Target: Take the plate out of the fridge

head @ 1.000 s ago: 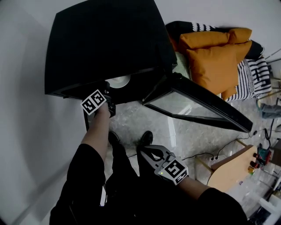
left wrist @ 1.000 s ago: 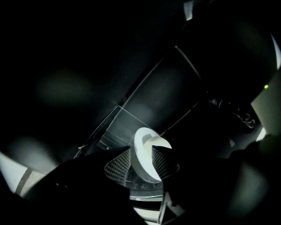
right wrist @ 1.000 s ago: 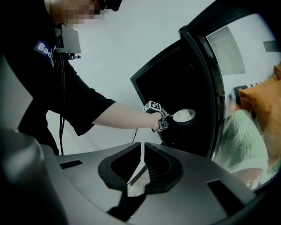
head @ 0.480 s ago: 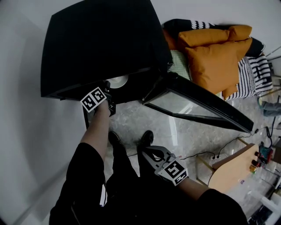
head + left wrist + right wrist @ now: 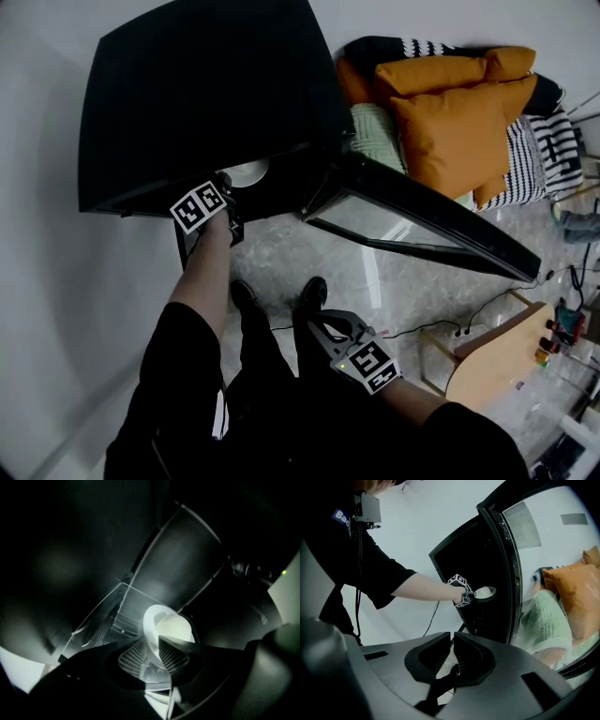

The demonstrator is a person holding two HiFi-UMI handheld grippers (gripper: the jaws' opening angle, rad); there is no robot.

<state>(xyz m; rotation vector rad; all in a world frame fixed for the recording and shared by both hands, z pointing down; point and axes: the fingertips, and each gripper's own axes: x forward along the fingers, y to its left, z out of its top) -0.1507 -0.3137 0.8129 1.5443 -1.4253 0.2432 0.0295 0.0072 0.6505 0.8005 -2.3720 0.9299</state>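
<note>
A black fridge point(image 5: 206, 94) stands with its glass door point(image 5: 412, 225) swung open to the right. A white plate point(image 5: 248, 172) shows at the front of the dark interior. My left gripper point(image 5: 231, 190) reaches in to it. Seen from the left gripper point(image 5: 153, 656), the plate point(image 5: 176, 627) has its rim running between the two ribbed pads, and the jaws are closing around it. The right gripper view shows the plate point(image 5: 485, 592) at the fridge's mouth, in front of the left gripper point(image 5: 469, 594). My right gripper point(image 5: 321, 328) hangs low by the legs, shut and empty point(image 5: 453, 651).
Orange cushions point(image 5: 459, 122) and a green knitted blanket point(image 5: 375, 131) lie behind the open door. A wooden stool point(image 5: 497, 361) and cables are on the floor at the right. The person's shoes point(image 5: 314, 292) stand before the fridge. A white wall runs along the left.
The head view has drifted slightly. My left gripper stays at the plate's edge inside the fridge, and the right gripper has hardly moved.
</note>
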